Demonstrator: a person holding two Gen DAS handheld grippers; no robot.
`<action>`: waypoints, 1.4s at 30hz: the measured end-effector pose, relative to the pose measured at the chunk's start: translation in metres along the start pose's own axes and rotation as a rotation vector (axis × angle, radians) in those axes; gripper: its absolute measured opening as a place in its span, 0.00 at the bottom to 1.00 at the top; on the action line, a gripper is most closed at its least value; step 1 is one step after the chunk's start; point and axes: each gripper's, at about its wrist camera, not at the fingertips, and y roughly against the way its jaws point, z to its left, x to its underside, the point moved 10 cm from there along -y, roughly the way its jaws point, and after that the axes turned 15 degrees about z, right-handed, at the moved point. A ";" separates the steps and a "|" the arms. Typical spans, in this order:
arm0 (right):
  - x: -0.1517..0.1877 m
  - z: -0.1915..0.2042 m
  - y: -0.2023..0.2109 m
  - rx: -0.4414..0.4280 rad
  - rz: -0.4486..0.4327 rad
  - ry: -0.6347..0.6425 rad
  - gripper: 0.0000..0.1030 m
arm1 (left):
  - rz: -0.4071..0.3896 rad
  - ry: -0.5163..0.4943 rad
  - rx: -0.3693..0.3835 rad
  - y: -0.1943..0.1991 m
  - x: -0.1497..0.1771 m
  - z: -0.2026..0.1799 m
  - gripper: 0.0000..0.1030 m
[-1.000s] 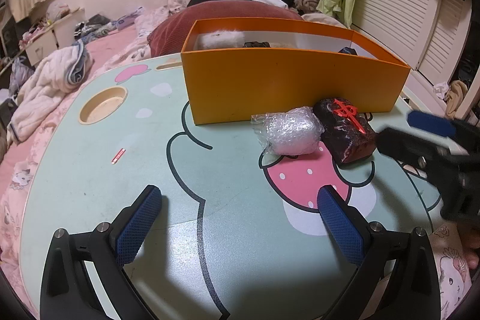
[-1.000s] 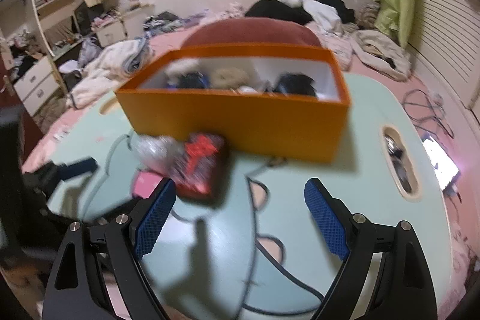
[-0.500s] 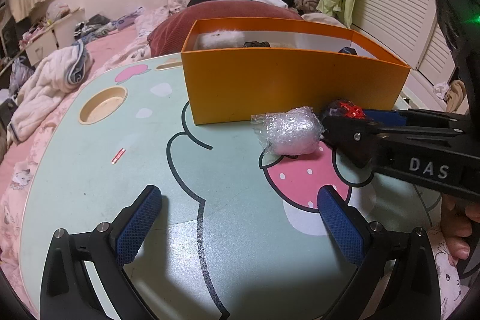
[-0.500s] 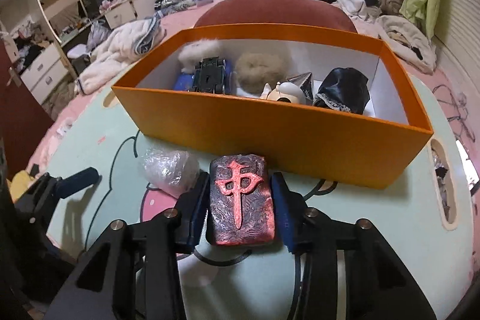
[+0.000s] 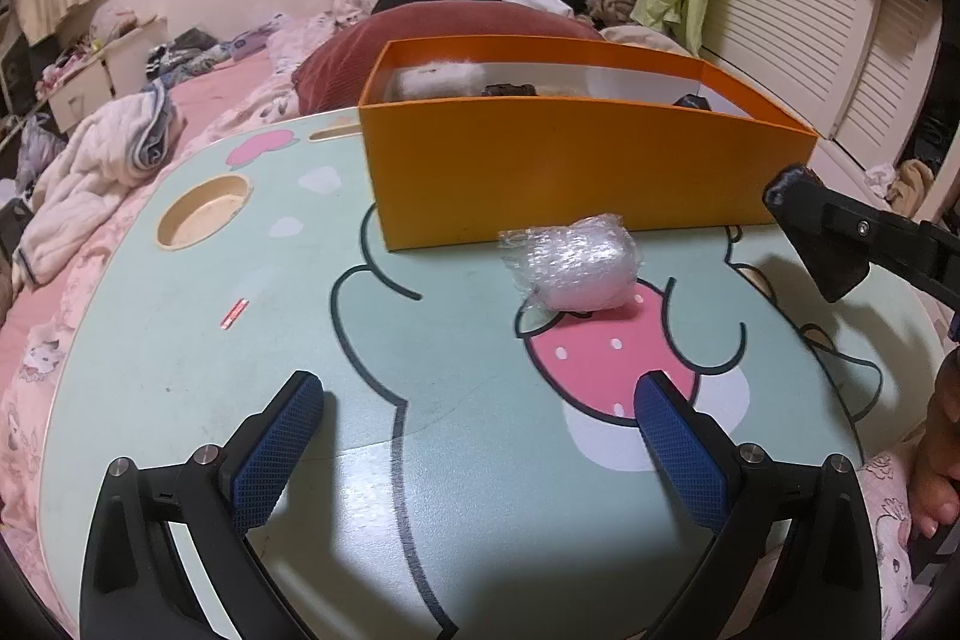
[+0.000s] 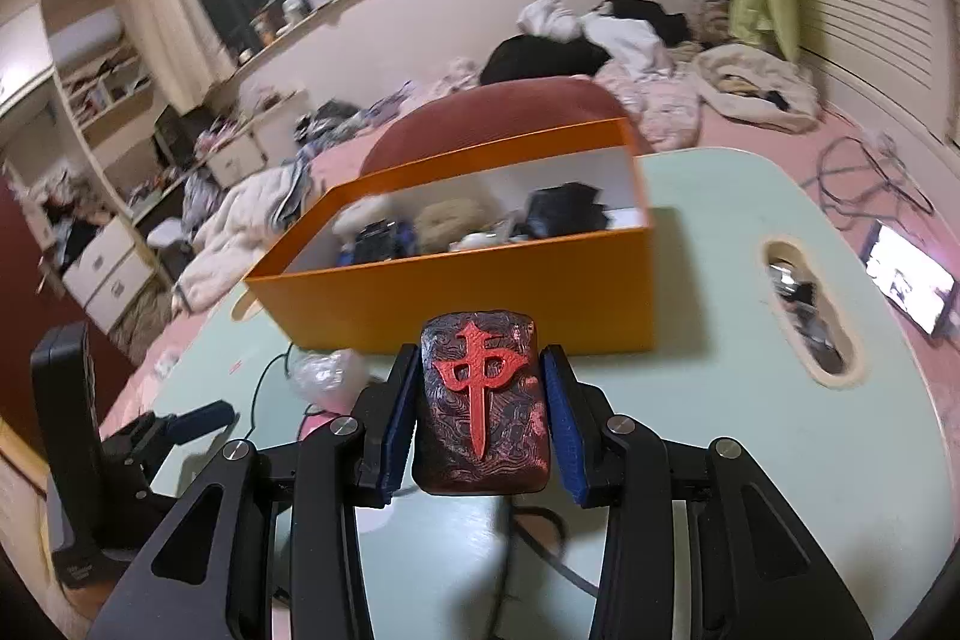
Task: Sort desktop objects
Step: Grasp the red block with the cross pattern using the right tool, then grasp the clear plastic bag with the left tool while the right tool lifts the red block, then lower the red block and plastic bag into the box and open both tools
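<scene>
My right gripper (image 6: 480,400) is shut on a dark block with a red character (image 6: 483,409), holding it off the table in front of the orange box (image 6: 480,304). In the left wrist view that block (image 5: 831,259) hangs at the right edge, above the table. A clear plastic-wrapped bundle (image 5: 573,262) lies on the table just before the orange box (image 5: 570,178). My left gripper (image 5: 474,418) hovers open over the near table, with nothing between its fingers. The box holds several items, among them a white fluffy thing (image 5: 435,75).
The mint-green cartoon table (image 5: 180,370) has a round cup recess (image 5: 201,214) at the left and an oval slot (image 6: 807,310) at the right. A small red sliver (image 5: 234,313) lies on it. A cluttered bed and a lit phone (image 6: 906,280) lie beyond.
My right gripper closed on the dark block beside the bundle, then lifted it and drew it away to the right. The view has tilted. My left gripper stayed still.
</scene>
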 end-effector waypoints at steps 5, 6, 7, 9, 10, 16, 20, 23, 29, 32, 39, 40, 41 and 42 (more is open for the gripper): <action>-0.001 -0.010 0.005 -0.010 -0.019 -0.049 0.40 | 0.007 -0.012 0.085 0.006 -0.012 -0.011 1.00; 0.000 -0.010 0.005 -0.010 -0.017 -0.050 0.40 | 0.000 -0.010 0.090 0.008 -0.016 -0.014 1.00; 0.000 -0.009 0.005 -0.008 -0.015 -0.048 0.40 | -0.011 -0.011 0.097 0.010 -0.023 -0.016 1.00; -0.001 -0.006 0.004 -0.005 -0.013 -0.038 0.40 | -0.026 -0.018 0.099 0.011 -0.034 -0.021 0.99; 0.001 -0.006 0.006 -0.003 -0.016 -0.036 0.40 | -0.017 -0.020 0.101 0.008 -0.040 -0.023 0.97; 0.002 -0.011 0.007 -0.008 -0.020 -0.035 0.40 | 0.045 -0.030 0.125 -0.010 -0.047 -0.029 0.31; 0.003 -0.009 0.008 -0.007 -0.023 -0.030 0.40 | -0.017 -0.017 0.166 0.007 -0.037 -0.028 0.31; 0.003 -0.006 0.008 -0.005 -0.027 -0.018 0.40 | -0.053 -0.013 0.179 0.022 -0.032 -0.028 0.31; -0.006 0.013 0.014 -0.007 -0.042 0.060 0.40 | -0.081 -0.024 0.218 0.040 -0.041 -0.029 0.31; -0.023 0.021 0.016 0.004 -0.065 0.093 0.40 | -0.108 -0.041 0.212 0.050 -0.064 -0.031 0.31; -0.094 0.019 0.006 0.072 -0.129 0.114 0.40 | -0.175 -0.012 0.166 0.060 -0.142 -0.021 0.31; -0.099 0.017 0.001 0.084 -0.123 0.116 0.40 | -0.174 -0.005 0.156 0.056 -0.148 -0.019 0.32; -0.102 0.014 -0.006 0.097 -0.110 0.119 0.40 | -0.170 0.005 0.133 0.049 -0.153 -0.016 0.43; -0.102 0.011 -0.016 0.119 -0.080 0.124 0.42 | -0.159 0.012 0.115 0.041 -0.153 -0.014 0.72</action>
